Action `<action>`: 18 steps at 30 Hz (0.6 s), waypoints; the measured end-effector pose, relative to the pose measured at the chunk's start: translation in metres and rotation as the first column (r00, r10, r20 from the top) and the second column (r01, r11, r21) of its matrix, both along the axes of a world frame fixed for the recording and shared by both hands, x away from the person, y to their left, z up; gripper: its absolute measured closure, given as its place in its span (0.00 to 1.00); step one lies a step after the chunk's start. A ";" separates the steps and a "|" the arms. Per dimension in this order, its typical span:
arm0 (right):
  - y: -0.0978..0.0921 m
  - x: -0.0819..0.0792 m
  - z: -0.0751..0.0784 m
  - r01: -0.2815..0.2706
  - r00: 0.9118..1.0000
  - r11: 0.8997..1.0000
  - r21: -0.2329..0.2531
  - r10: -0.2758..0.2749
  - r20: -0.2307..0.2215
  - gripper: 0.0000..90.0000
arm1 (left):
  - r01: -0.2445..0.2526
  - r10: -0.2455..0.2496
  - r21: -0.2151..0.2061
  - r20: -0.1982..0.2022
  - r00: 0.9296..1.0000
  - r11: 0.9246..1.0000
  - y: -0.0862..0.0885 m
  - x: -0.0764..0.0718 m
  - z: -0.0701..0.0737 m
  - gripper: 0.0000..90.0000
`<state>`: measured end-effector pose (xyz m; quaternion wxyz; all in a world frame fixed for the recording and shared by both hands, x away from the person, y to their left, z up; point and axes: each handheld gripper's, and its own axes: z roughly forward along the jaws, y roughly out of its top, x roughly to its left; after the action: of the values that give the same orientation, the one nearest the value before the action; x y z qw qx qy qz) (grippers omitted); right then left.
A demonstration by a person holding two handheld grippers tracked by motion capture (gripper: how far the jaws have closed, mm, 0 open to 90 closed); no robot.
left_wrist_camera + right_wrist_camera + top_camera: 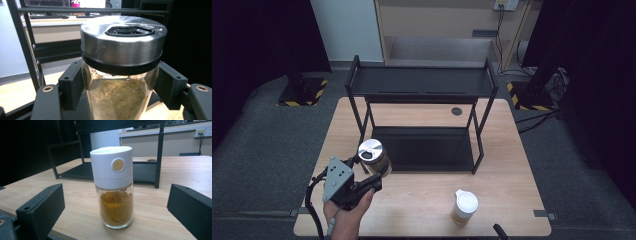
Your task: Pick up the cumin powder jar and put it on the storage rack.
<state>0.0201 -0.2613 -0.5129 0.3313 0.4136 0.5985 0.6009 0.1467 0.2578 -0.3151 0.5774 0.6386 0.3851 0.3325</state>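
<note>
A glass jar of tan powder with a steel lid (373, 156) is by the front left corner of the black rack's lower shelf (432, 150). My left gripper (377, 170) is shut on it. In the left gripper view both pads (71, 83) press the glass below the lid of the jar (122, 50); its base is hidden. A white-capped jar of orange powder (464, 206) stands upright near the table's front edge. In the right gripper view that jar (114, 170) stands just beyond my right gripper (115, 212), which is open with its jaws wide apart.
The black two-tier rack (422, 82) takes up the back half of the wooden table (412, 200); its upper and lower shelves are bare. A round cable hole (456, 111) lies behind it. Stand bases with yellow-black stripes (302, 92) sit on the floor on both sides.
</note>
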 end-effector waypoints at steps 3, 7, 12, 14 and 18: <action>0.001 0.000 0.001 -0.005 1.000 1.000 -0.004 0.004 -0.004 0.01 | 0.005 -0.005 0.002 0.009 1.000 1.000 0.001 0.007 0.009 0.34; 0.001 0.000 0.001 -0.005 1.000 1.000 -0.005 0.005 -0.006 0.01 | 0.013 -0.013 0.007 0.018 1.000 1.000 0.001 0.015 0.021 0.34; 0.000 -0.001 0.002 -0.003 1.000 1.000 -0.008 0.003 -0.008 0.01 | 0.019 -0.019 -0.001 0.018 1.000 1.000 0.002 0.024 0.030 0.34; -0.001 -0.001 0.002 -0.001 1.000 1.000 -0.008 0.001 -0.009 0.01 | 0.021 -0.021 -0.007 0.014 1.000 1.000 0.002 0.028 0.033 0.34; -0.002 -0.001 0.001 -0.001 1.000 1.000 -0.009 0.001 -0.012 0.01 | 0.016 -0.015 -0.011 0.014 1.000 1.000 0.004 0.034 0.038 0.34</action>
<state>0.0190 -0.2634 -0.5115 0.3293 0.4155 0.6032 0.5959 0.1808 0.2616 -0.2771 0.5863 0.6359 0.3779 0.3302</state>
